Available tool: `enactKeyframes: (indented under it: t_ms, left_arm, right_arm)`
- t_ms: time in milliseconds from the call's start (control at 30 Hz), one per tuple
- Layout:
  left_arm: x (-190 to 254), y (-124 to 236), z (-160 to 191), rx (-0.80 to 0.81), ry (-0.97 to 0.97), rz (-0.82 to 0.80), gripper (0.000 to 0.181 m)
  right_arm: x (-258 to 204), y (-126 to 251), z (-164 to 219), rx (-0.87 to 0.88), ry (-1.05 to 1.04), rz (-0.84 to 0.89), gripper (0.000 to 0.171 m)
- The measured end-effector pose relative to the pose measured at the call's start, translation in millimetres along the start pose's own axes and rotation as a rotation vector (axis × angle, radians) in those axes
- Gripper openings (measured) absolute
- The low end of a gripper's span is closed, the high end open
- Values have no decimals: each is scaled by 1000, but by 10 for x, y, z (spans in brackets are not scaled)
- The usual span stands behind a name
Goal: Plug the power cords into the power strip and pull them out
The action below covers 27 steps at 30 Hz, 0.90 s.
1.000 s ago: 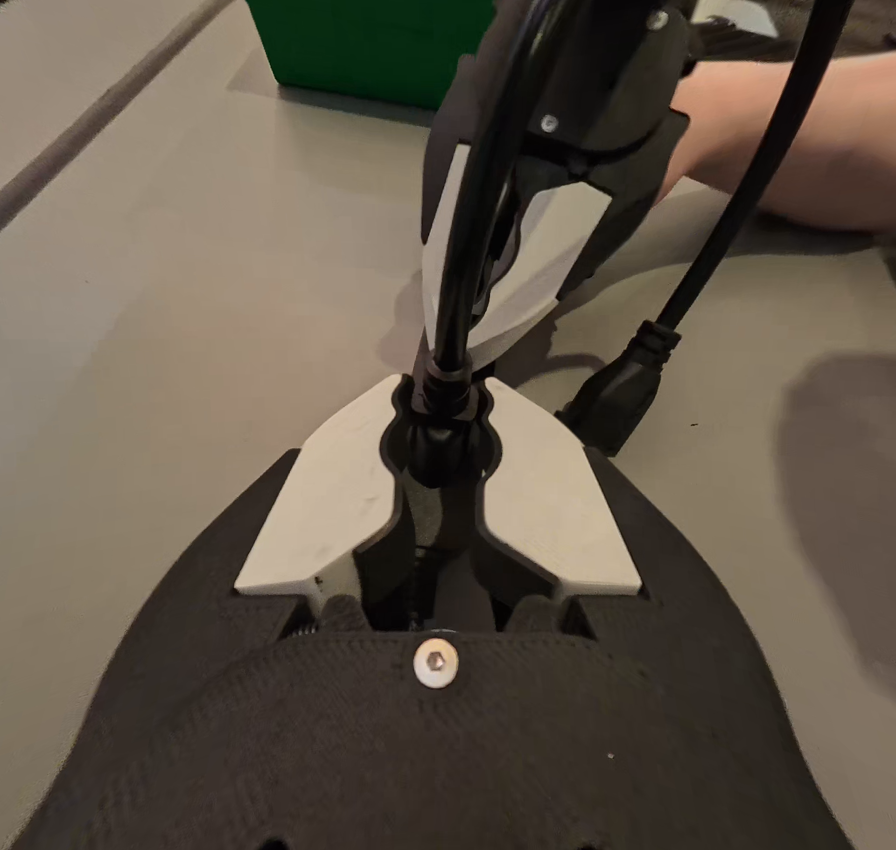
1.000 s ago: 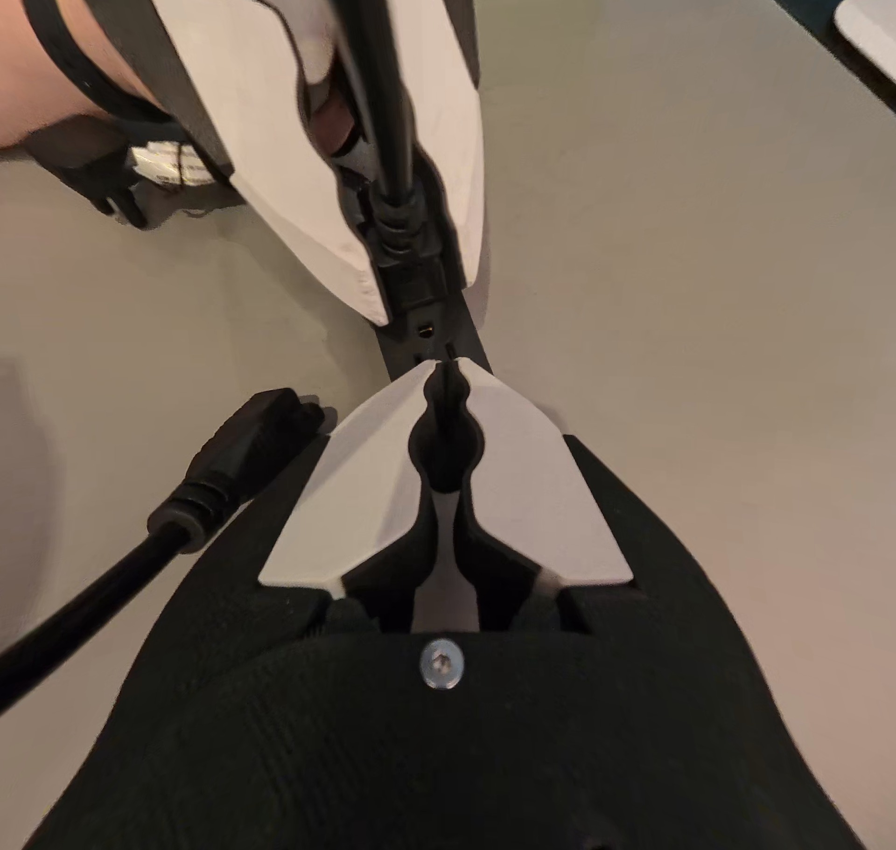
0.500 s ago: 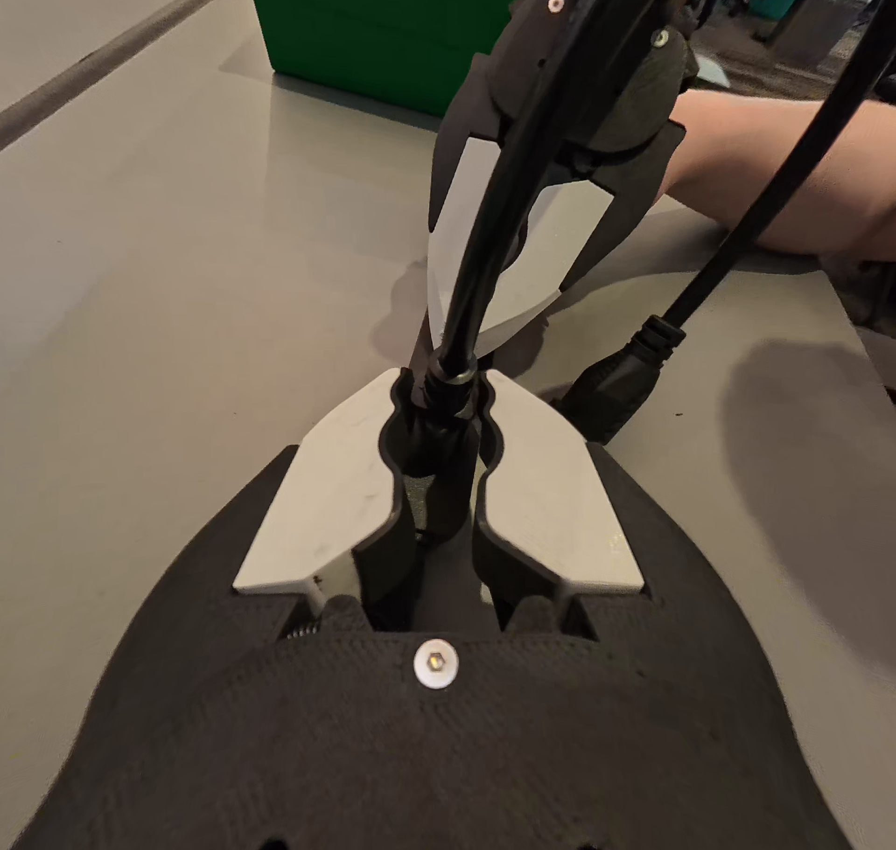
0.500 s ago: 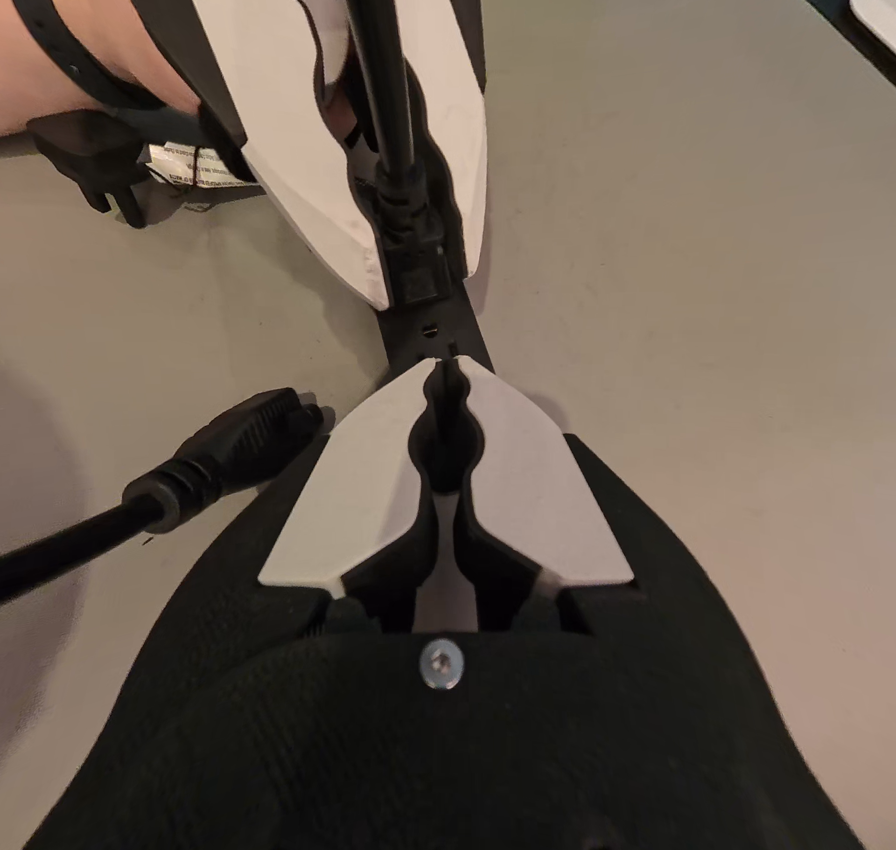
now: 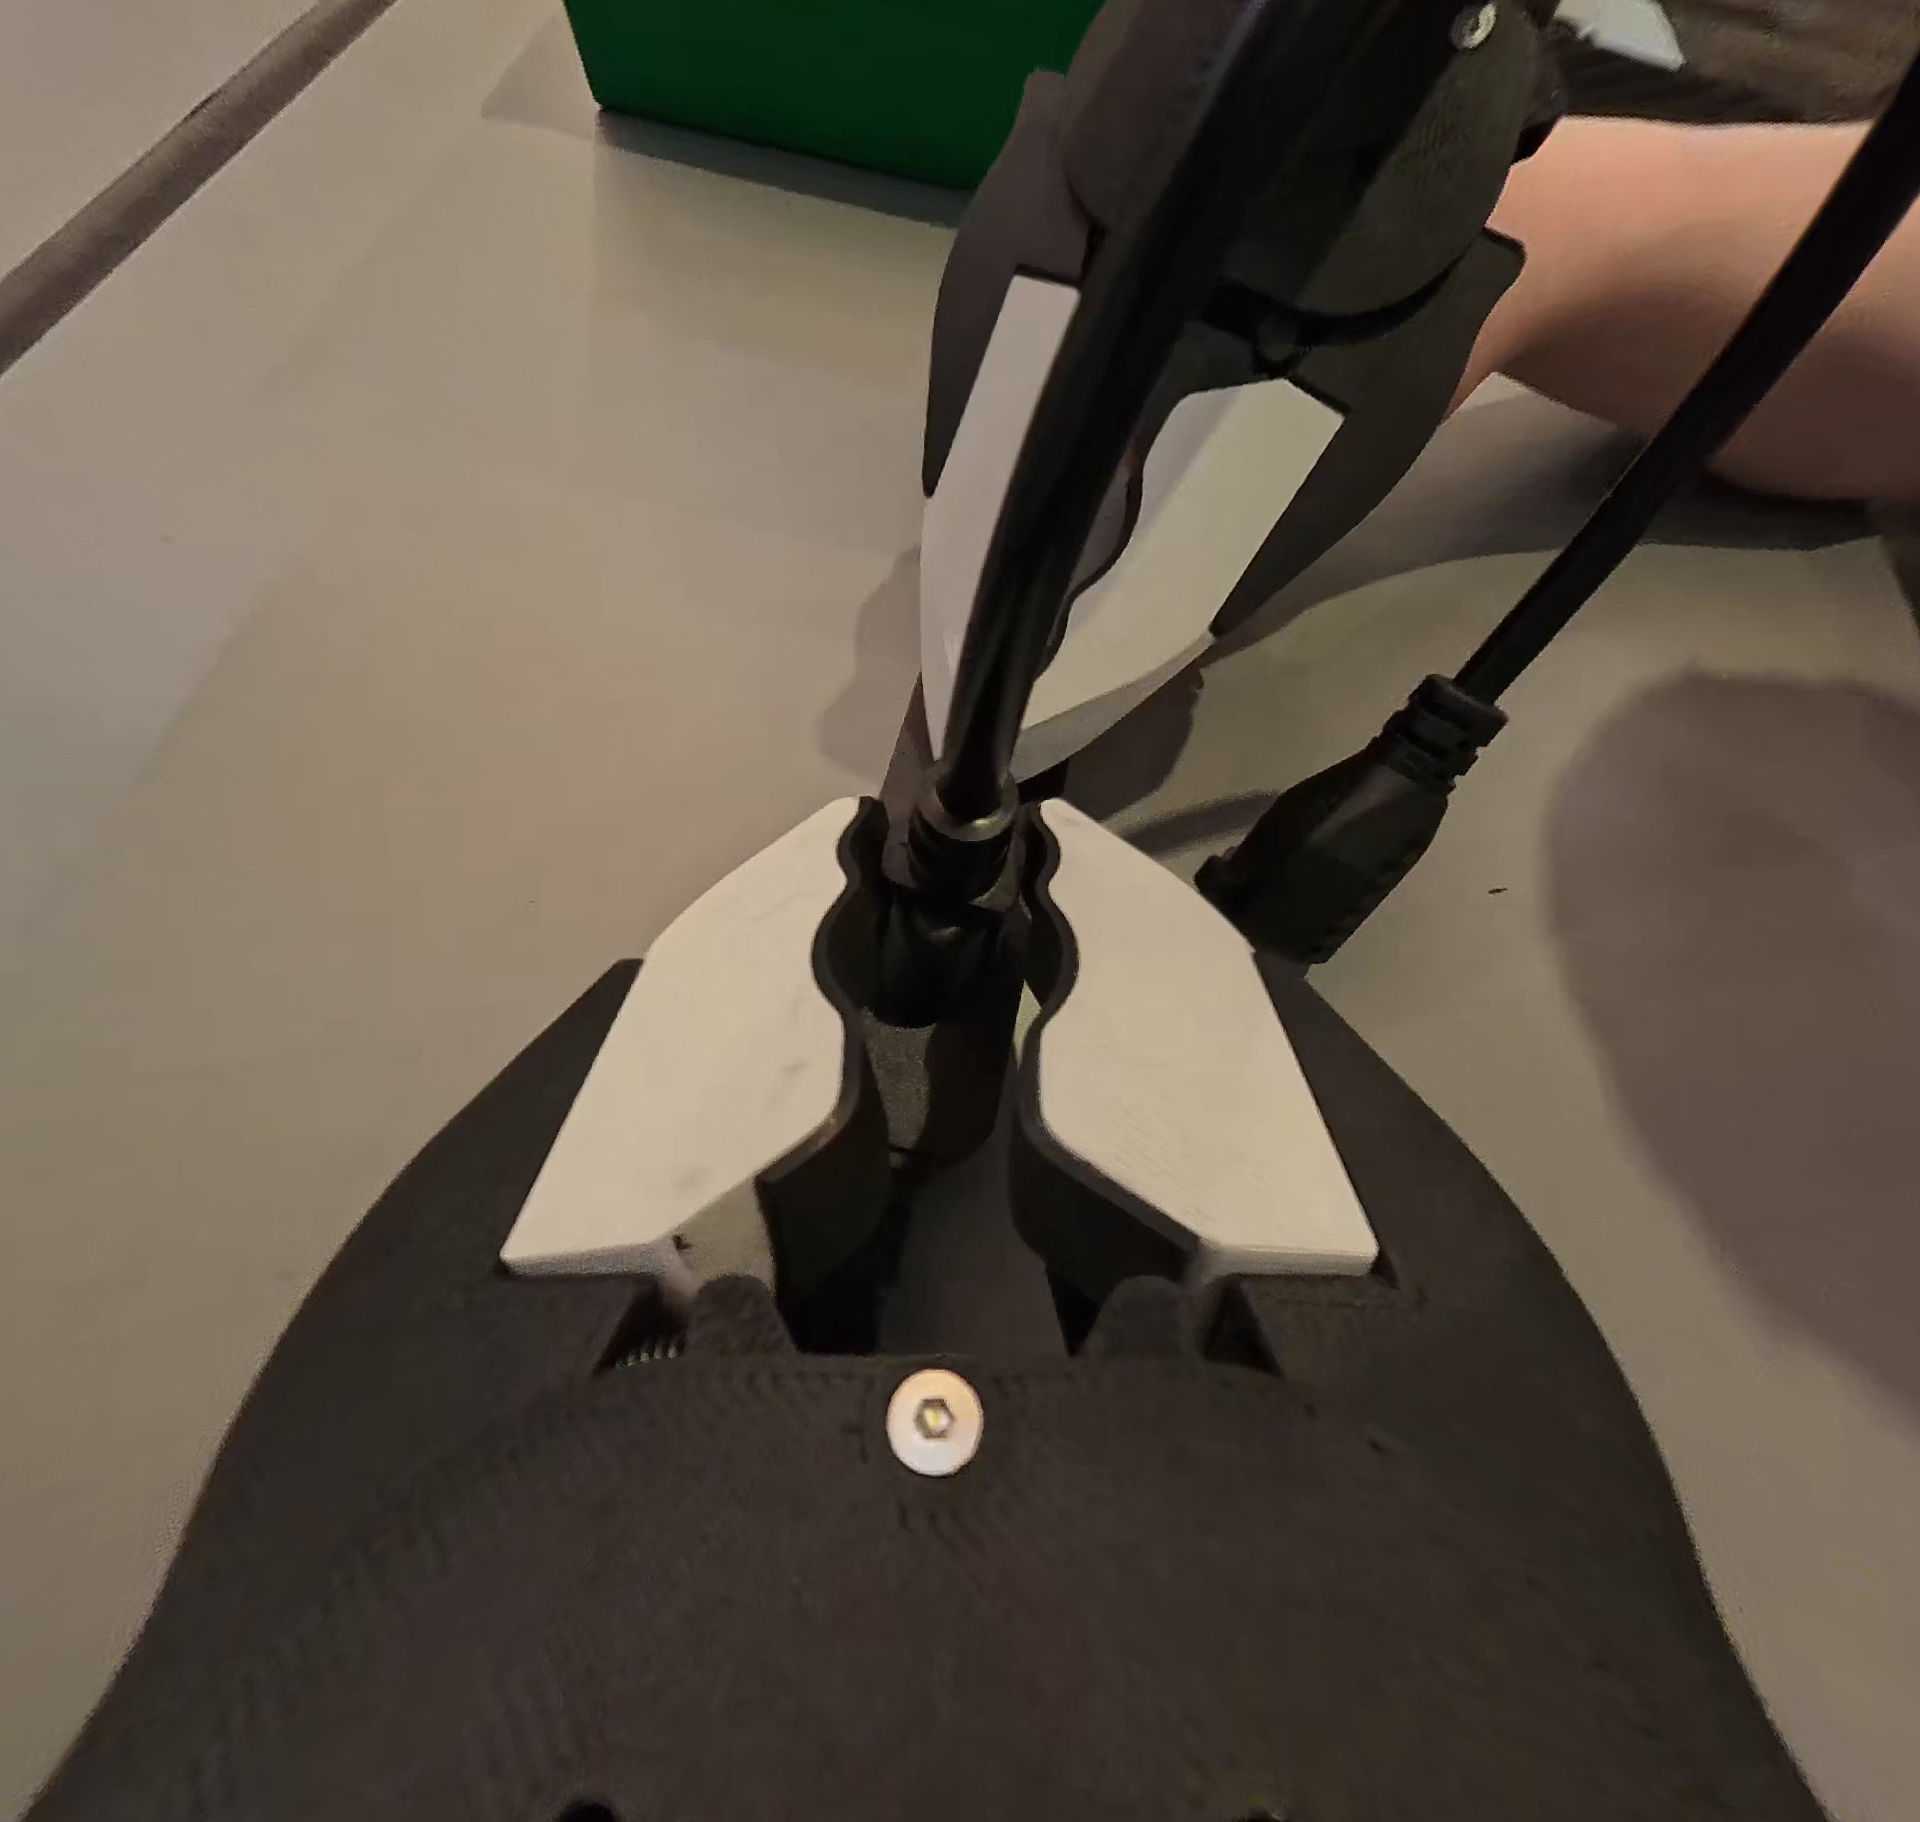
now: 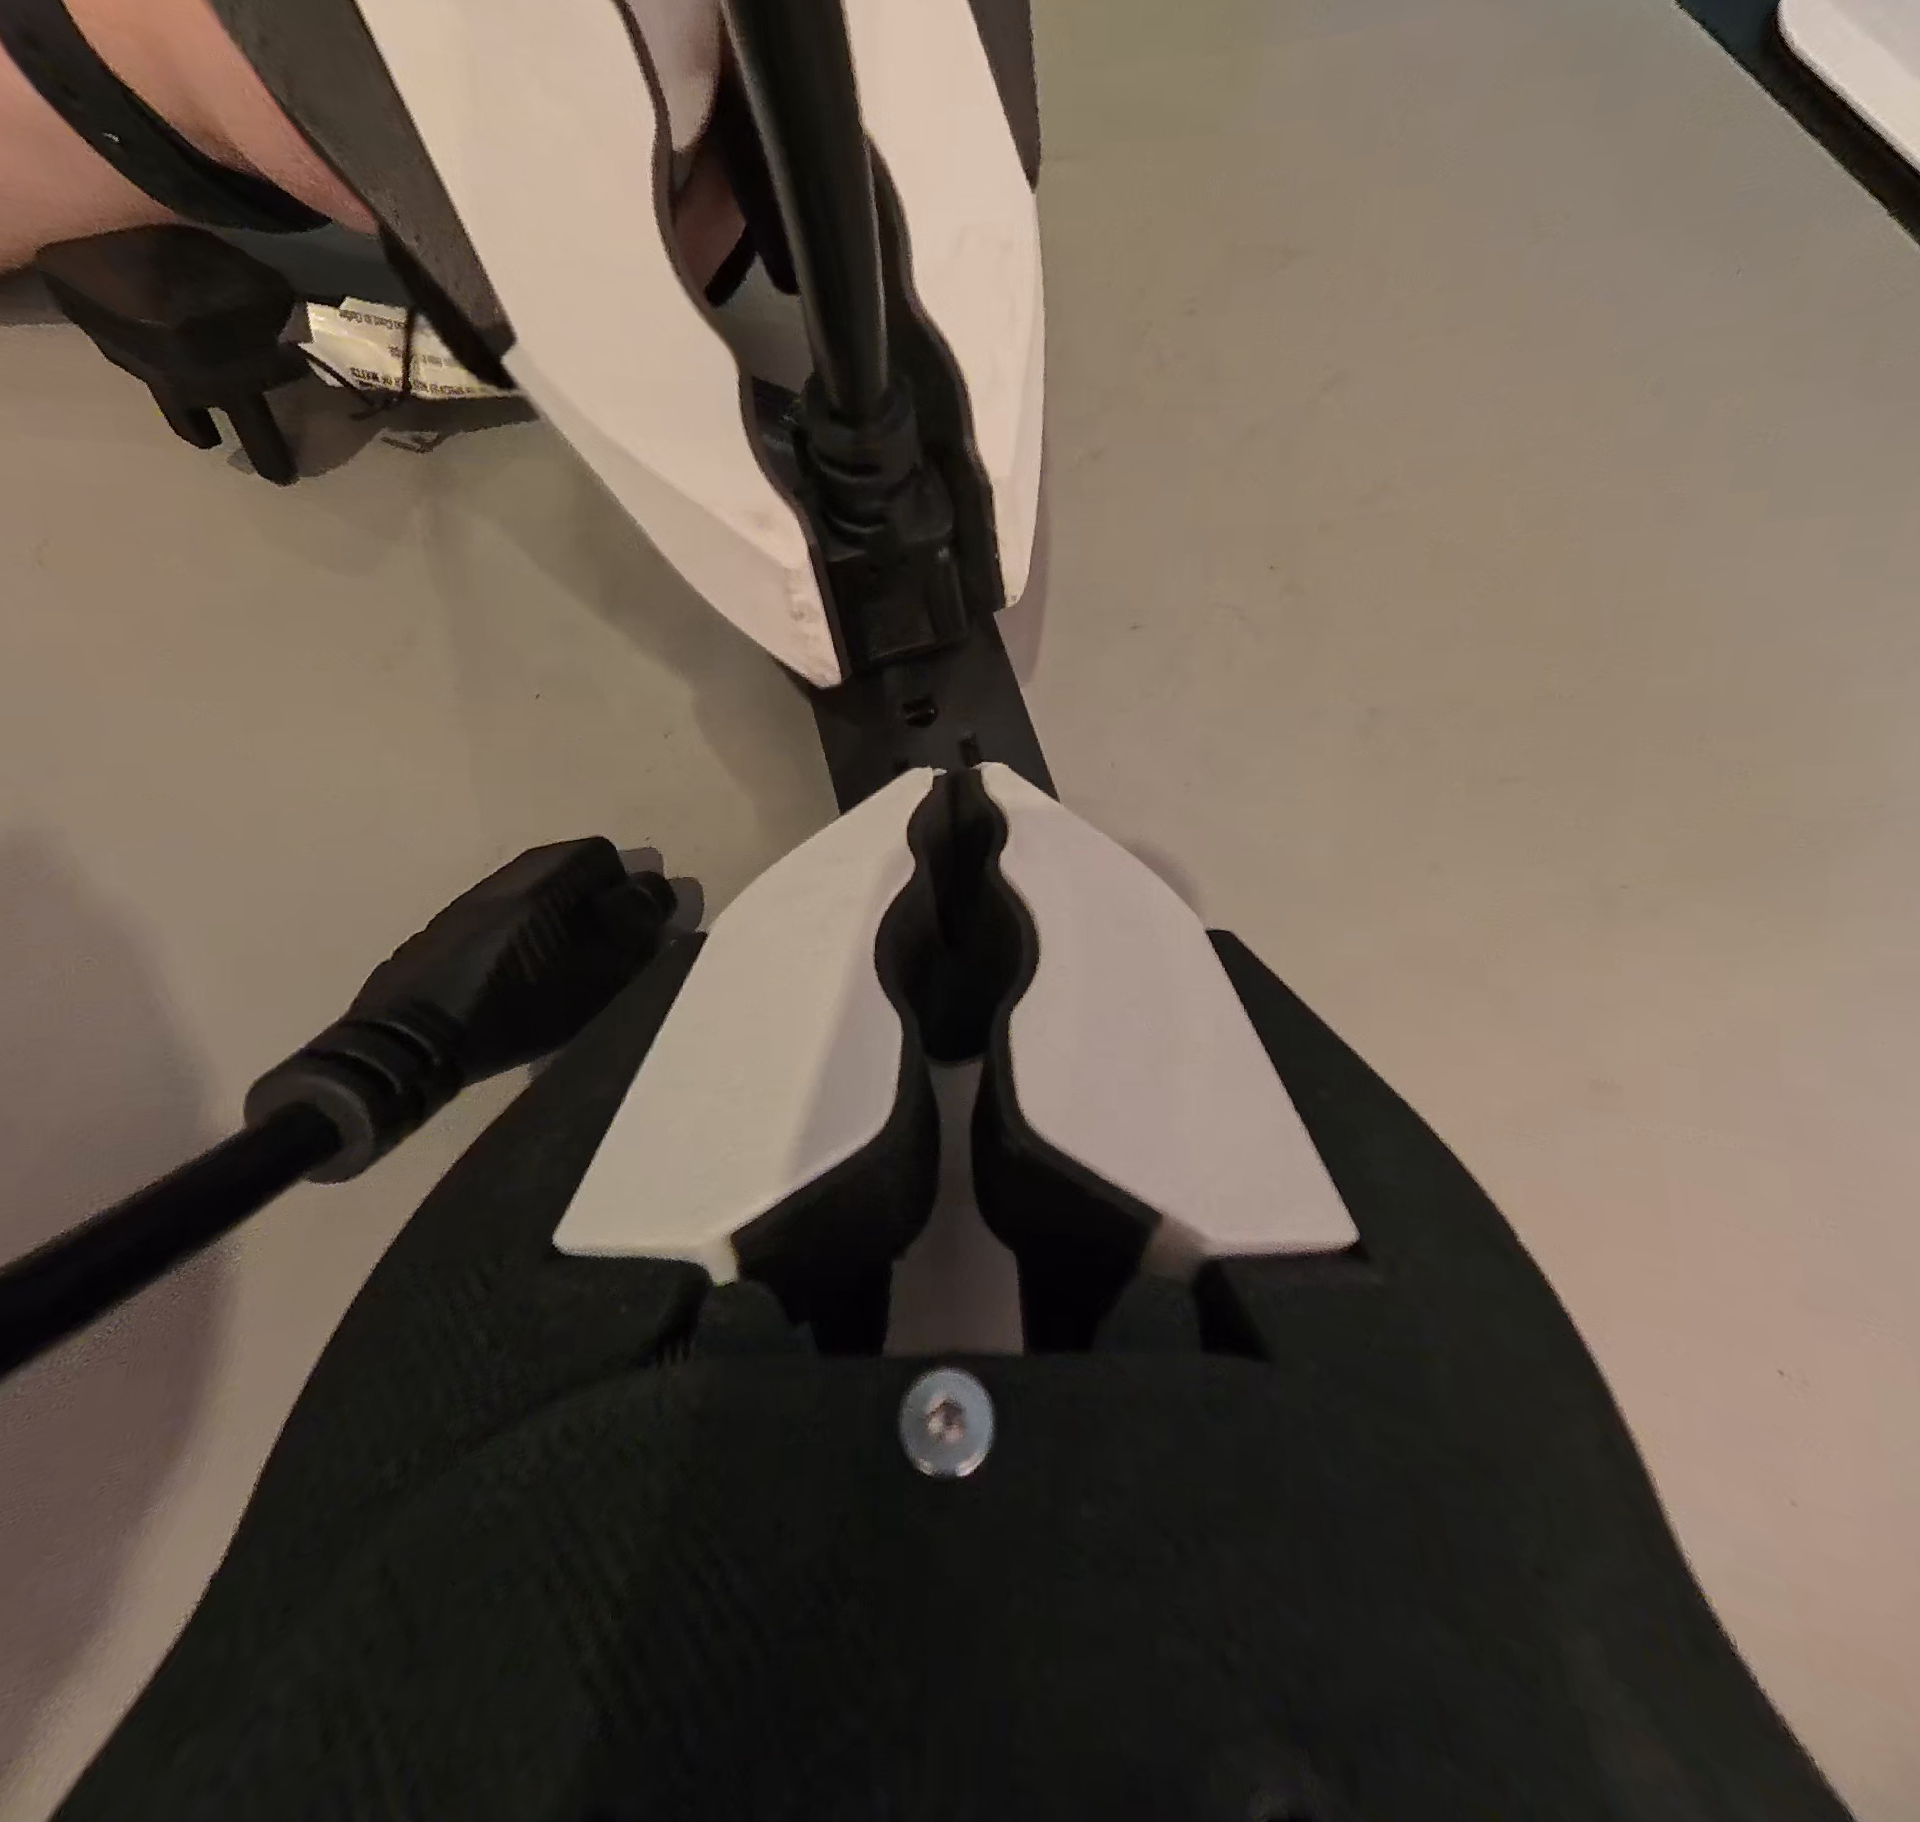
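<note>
Left claw on a plug at the power strip, right claw pinning the strip's near end

On the grey table (image 6: 1455, 525), the left claw (image 5: 940, 899) is closed on the black plug (image 5: 935, 925) of a power cord (image 5: 1049, 525), seated at or just over the black power strip (image 6: 935, 723); whether its prongs are fully home cannot be told. The right claw (image 6: 956, 796) is pinched nearly shut on the strip's near end, holding it down. A second plug (image 6: 520, 941) lies loose on the table just left of the strip, and a green box (image 5: 779, 27) stands well beyond it. This looks like the seating or pulling step, so the next move needs a straight push or pull along the prongs while the strip stays pinned. Against the earlier frames the left claw sits a little higher and more tilted, and both grips are unchanged.
</note>
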State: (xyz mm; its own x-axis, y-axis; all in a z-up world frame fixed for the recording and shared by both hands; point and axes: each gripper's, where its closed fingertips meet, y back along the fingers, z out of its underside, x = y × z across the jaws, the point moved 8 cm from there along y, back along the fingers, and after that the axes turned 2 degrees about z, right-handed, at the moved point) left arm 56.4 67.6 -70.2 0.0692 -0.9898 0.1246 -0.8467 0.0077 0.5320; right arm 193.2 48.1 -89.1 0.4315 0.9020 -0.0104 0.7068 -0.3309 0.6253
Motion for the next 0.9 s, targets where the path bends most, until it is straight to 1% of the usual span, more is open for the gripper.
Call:
enactKeyframes:
  t_ms: [133,200,333,400,467,533,700,833,900]
  left_arm:
    - [-39,82,86,63,57,35,23]
    - [-28,82,61,28,37,12,23]
    - [22,20,-53,-77,-34,-53,22]
    - [19,-1,-90,-55,-32,-47,22]
    - [3,-4,-36,-53,-27,-38,23]
    - [-26,41,39,37,43,20,23]
    - [-87,119,105,72,98,77,24]
    - [-23,83,2,-38,22,-5,22]
    - [8,60,-111,-23,-1,-2,22]
  right_arm:
    - [-3,-25,-1,16,-14,-27,11]
    - [-21,-26,-15,3,10,-1,11]
    - [-3,-5,-6,8,-7,0,11]
    - [11,16,-3,10,-13,3,11]
    - [16,6,10,7,-17,-1,11]
    - [3,-12,3,12,-15,-11,11]
    - [-27,-61,-28,20,-11,-22,11]
    - [-31,-47,-30,21,-11,-18,11]
    - [-22,5,-36,35,-19,-18,11]
